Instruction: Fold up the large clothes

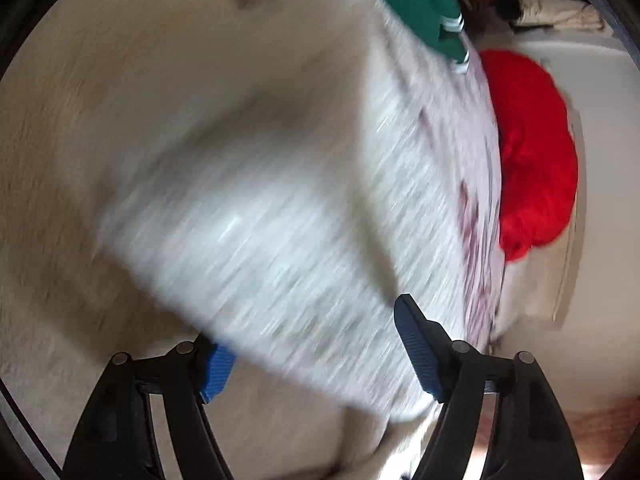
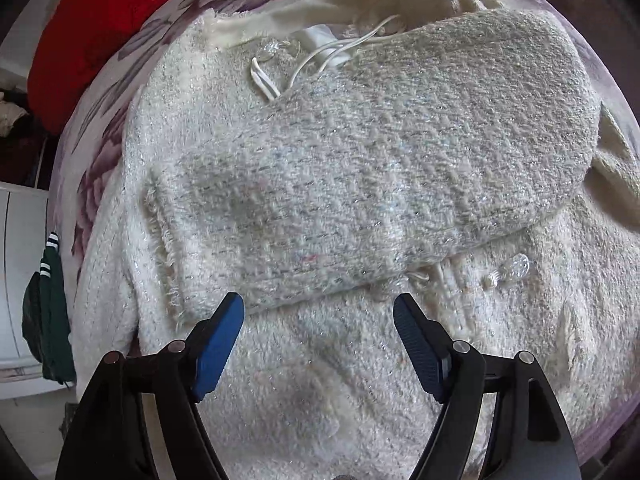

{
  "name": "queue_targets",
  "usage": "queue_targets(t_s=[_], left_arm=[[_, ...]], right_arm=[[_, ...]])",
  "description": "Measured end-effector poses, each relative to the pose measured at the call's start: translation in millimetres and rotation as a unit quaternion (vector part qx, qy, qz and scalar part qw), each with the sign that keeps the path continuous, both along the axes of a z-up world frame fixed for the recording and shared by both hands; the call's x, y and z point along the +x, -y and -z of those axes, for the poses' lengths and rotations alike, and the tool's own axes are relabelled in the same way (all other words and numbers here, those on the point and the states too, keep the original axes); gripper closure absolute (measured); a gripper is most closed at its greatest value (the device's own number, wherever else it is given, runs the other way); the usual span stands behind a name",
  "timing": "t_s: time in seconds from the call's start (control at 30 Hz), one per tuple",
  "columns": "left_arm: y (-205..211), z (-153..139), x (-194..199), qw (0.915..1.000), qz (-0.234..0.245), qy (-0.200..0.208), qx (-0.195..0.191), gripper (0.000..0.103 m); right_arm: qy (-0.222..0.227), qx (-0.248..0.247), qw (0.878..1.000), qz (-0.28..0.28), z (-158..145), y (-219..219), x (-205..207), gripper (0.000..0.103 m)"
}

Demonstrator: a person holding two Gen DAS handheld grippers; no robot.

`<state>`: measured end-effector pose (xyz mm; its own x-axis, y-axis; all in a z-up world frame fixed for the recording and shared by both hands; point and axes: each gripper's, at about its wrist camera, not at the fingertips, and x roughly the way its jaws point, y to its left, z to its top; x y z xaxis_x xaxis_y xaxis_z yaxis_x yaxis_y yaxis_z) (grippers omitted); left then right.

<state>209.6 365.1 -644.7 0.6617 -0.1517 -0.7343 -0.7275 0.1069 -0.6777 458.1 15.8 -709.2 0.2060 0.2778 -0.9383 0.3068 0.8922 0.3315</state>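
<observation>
Cream tweed jacket [image 2: 360, 184]: sleeve folded across the body toward 9 o'clock; further folds outstanding. Left gripper [image 1: 320, 344], right gripper [image 2: 320, 344]: wide apart, empty.

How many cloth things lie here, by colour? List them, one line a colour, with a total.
White: 1, the fuzzy white knit jacket with clear buttons
Red: 1, the bright red bundled cloth
Green: 1, the dark green garment with white stripes
Purple and white: 1, the floral blanket underneath
Total: 4

The folded cream jacket [image 2: 360, 152] fills the bed's middle, a red cloth [image 2: 100, 28] crowding one edge beside it.
</observation>
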Motion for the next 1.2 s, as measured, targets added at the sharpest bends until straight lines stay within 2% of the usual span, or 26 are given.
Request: queue_targets(t_s=[0.07, 0.1, 0.17, 0.27, 0.3, 0.37, 0.47, 0.5, 0.53, 0.6, 0.67, 0.7, 0.77, 0.8, 0.83, 0.9, 0.97, 1.0, 1.07, 1.1, 1.13, 1.2], left_arm=[[-7, -12, 8, 0.999, -0.02, -0.008, 0.04, 0.086], [-12, -17, 15, 0.998, -0.021, -0.02, 0.056, 0.093], [-19, -31, 24, 0.9952, -0.026, -0.028, 0.09, 0.097], [-10, -68, 45, 0.9847, 0.005, -0.026, 0.172, 0.098], [-1, -89, 52, 0.9767, 0.023, -0.019, 0.212, 0.098], [17, -117, 65, 0.963, 0.055, -0.015, 0.264, 0.098], [48, -157, 82, 0.9344, 0.113, -0.006, 0.338, 0.098], [65, -169, 91, 0.9226, 0.133, -0.002, 0.362, 0.098], [85, -181, 103, 0.9079, 0.159, 0.001, 0.388, 0.098], [132, -201, 122, 0.8825, 0.206, 0.009, 0.423, 0.098], [179, -213, 139, 0.8619, 0.247, 0.015, 0.442, 0.098], [213, -216, 148, 0.8502, 0.28, 0.02, 0.445, 0.098], [270, -217, 159, 0.8355, 0.327, 0.033, 0.44, 0.098], [316, -212, 169, 0.8221, 0.369, 0.037, 0.432, 0.098], [347, -207, 174, 0.8147, 0.394, 0.044, 0.423, 0.098], [424, -189, 183, 0.7928, 0.452, 0.051, 0.405, 0.098], [482, -168, 187, 0.7746, 0.498, 0.052, 0.387, 0.098], [521, -151, 189, 0.7607, 0.525, 0.049, 0.378, 0.098], [569, -120, 193, 0.7442, 0.56, 0.031, 0.363, 0.098], [582, -109, 196, 0.7414, 0.571, 0.019, 0.351, 0.097], [598, -92, 197, 0.7357, 0.587, -0.006, 0.338, 0.095], [618, -66, 199, 0.7199, 0.605, -0.048, 0.336, 0.09]], right_arm=[[0.003, -0.006, 1.0, -0.003, 1, 9, 0, 0.024], [0.004, -0.008, 1.0, -0.006, 1, 13, 1, 0.024], [0.009, -0.006, 1.0, -0.008, -1, 21, 3, 0.024], [0.019, 0.001, 1.0, -0.004, -6, 35, 4, 0.024], [0.025, 0.008, 1.0, -0.002, -8, 43, 4, 0.024], [0.029, 0.017, 0.999, 0.0, -10, 57, 6, 0.024], [0.025, 0.014, 1.0, 0.004, -10, 79, 14, 0.022], [0.021, 0.005, 1.0, 0.002, -9, 85, 18, 0.017], [0.012, -0.003, 1.0, -0.005, -6, 93, 23, 0.007], [0.008, 0.005, 1.0, -0.009, -5, 114, 32, 0.007], [0.016, 0.011, 1.0, -0.001, -12, 139, 36, 0.007], [0.023, 0.013, 1.0, 0.003, -17, 156, 36, 0.007], [0.032, 0.019, 0.999, 0.014, -27, 187, 34, 0.007], [0.036, 0.023, 0.999, 0.026, -32, 214, 30, 0.007], [0.037, 0.024, 0.998, 0.034, -35, 231, 25, 0.007], [0.036, 0.026, 0.997, 0.058, -41, 279, 12, 0.007], [0.032, 0.023, 0.996, 0.082, -43, 318, -7, 0.007], [0.027, 0.022, 0.995, 0.094, -43, 340, -17, 0.007], [0.012, 0.02, 0.993, 0.114, -39, 369, -40, 0.007], [-0.003, 0.023, 0.992, 0.125, -32, 396, -53, 0.007], [-0.011, 0.026, 0.991, 0.132, -28, 411, -61, 0.007], [-0.027, 0.03, 0.989, 0.145, -20, 444, -85, 0.007]])
